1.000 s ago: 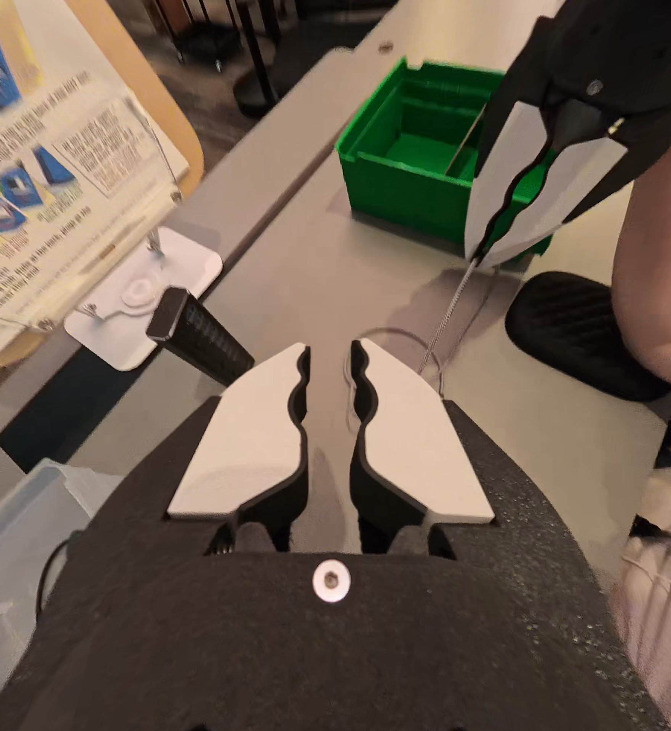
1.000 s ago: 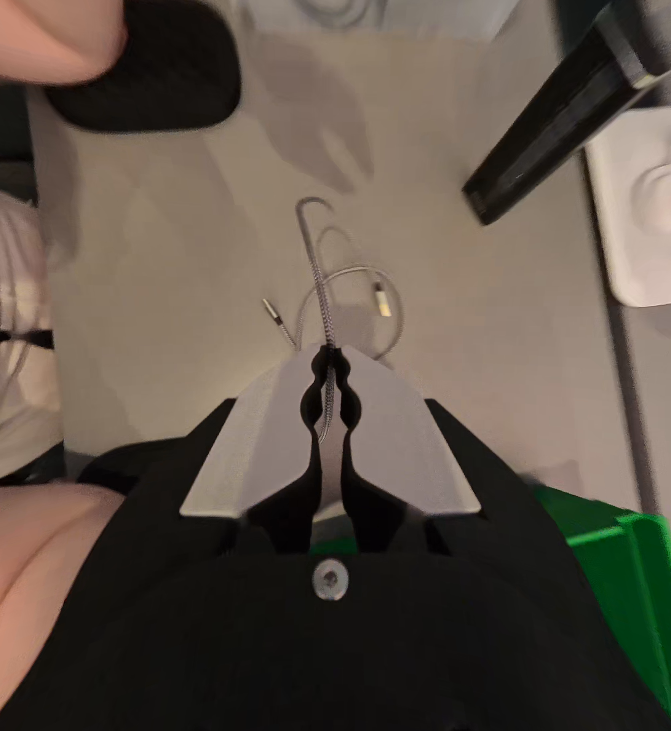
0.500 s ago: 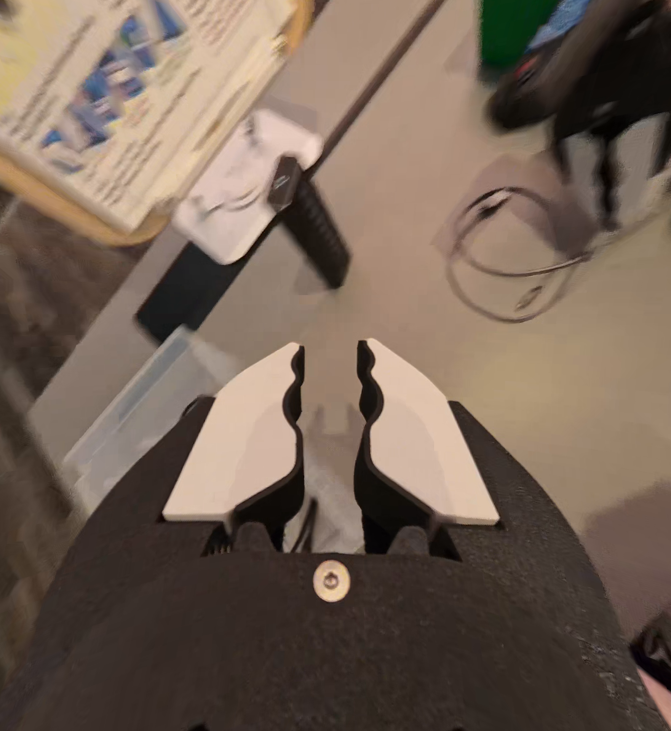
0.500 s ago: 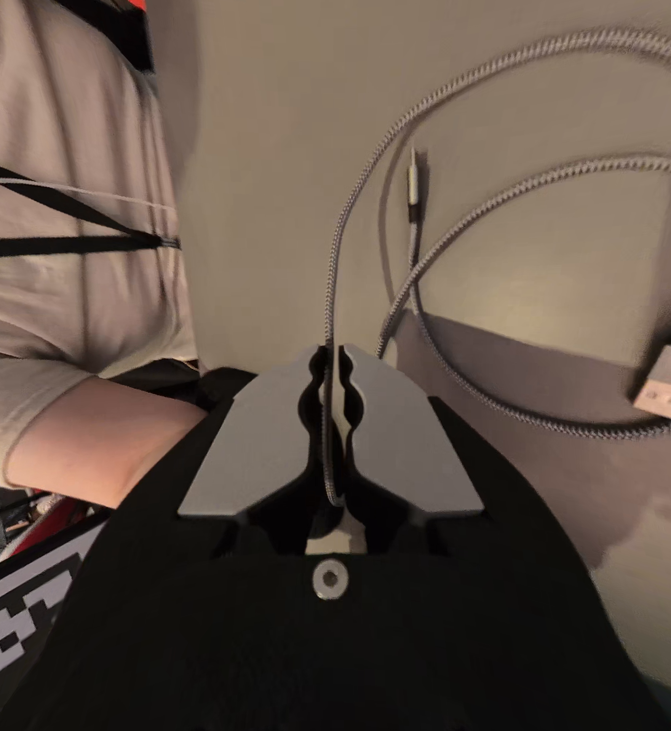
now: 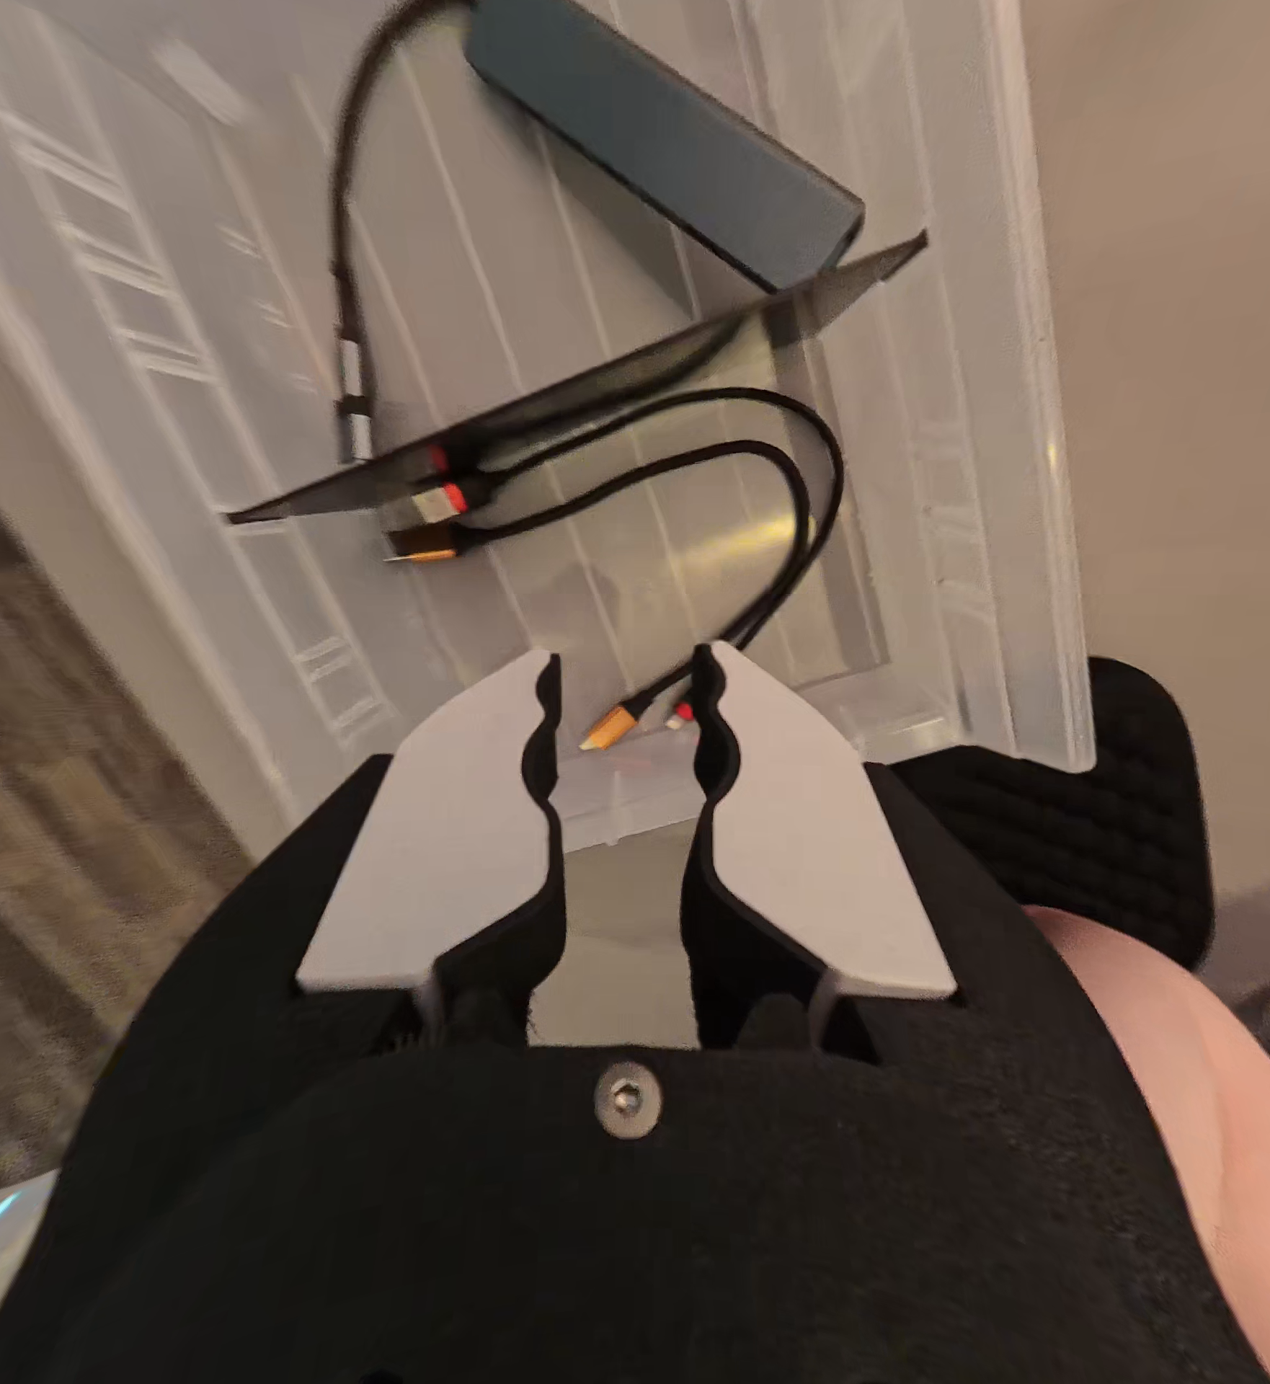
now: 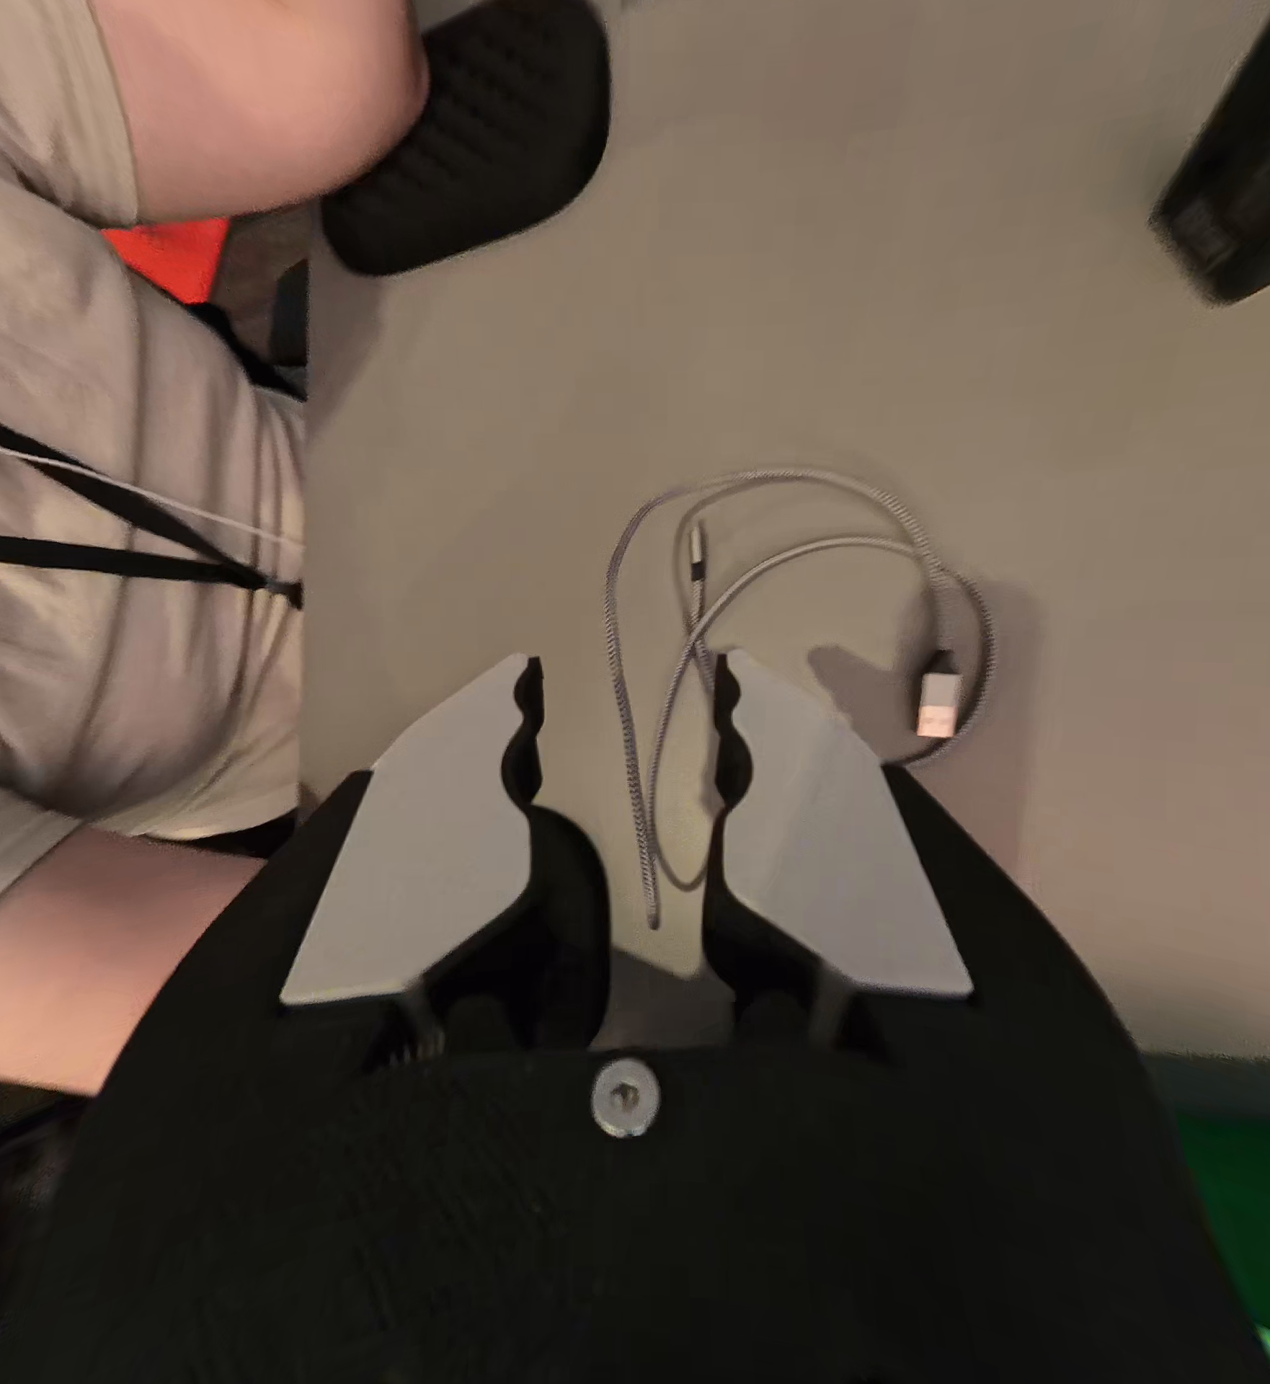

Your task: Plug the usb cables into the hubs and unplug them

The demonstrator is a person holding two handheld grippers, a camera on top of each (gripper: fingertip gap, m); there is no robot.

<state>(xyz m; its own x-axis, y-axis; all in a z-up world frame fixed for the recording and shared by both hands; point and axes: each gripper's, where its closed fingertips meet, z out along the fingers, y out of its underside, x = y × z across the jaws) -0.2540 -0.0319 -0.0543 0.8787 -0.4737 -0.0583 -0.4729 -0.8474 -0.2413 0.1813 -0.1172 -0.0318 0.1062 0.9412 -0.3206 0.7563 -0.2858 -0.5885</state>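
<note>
In the left wrist view, a grey-blue USB hub (image 5: 662, 142) lies in a clear plastic bin (image 5: 1029, 449), its black lead ending in a silver plug (image 5: 353, 404). In front of a divider (image 5: 579, 389), two black cables (image 5: 804, 524) curve around the near compartment. My left gripper (image 5: 628, 659) is open and empty over the bin's near end, with an orange plug (image 5: 606, 730) showing between its fingers. In the right wrist view, a silver braided cable (image 6: 804, 474) lies coiled on the table, its USB plug (image 6: 939, 704) to the right. My right gripper (image 6: 628, 663) is open, with a cable loop lying between its fingers.
A black padded rest (image 6: 467, 142) and a person's arm and shirt (image 6: 93, 599) are at the left of the right wrist view. A black object (image 6: 1253, 187) stands at the upper right, and a green bin (image 6: 1253, 1168) shows at the lower right. Floor shows left of the clear bin.
My right gripper has opened and let go of the braided cable, which now lies on the table. My left gripper has swung from the table to over the clear bin.
</note>
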